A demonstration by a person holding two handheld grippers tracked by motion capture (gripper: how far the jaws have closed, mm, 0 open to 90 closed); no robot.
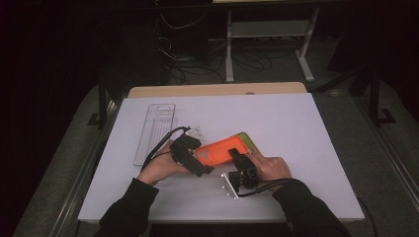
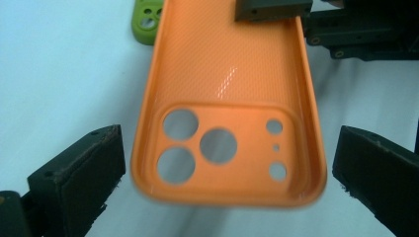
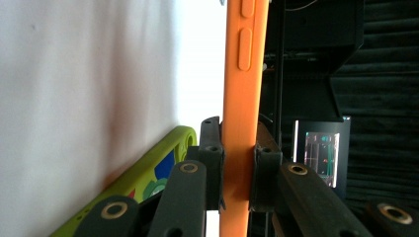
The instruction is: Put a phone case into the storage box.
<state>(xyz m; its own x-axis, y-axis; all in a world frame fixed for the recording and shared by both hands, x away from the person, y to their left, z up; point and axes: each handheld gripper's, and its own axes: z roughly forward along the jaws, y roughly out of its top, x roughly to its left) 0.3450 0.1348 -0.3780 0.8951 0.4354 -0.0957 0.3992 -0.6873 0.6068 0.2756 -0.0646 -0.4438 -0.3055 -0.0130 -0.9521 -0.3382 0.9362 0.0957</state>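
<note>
An orange phone case (image 1: 220, 150) is held just above the white table, inner side up in the left gripper view (image 2: 227, 74). My right gripper (image 1: 238, 160) is shut on its plain end, pads pressed on both faces of the case edge (image 3: 244, 74) in the right gripper view, where the gripper (image 3: 238, 163) rises from the bottom. My left gripper (image 1: 196, 158) is open; its fingers (image 2: 84, 168) stand wide on either side of the camera-cutout end without touching it. A green phone case (image 1: 249, 140) lies on the table under the orange one (image 2: 147, 19) (image 3: 163, 168).
A clear plastic package (image 1: 155, 131) lies at the left of the white table top (image 1: 296, 128), with a small white piece (image 1: 197, 133) beside it. Beyond the far table edge the floor is dark, with cables and a desk frame (image 1: 267, 44).
</note>
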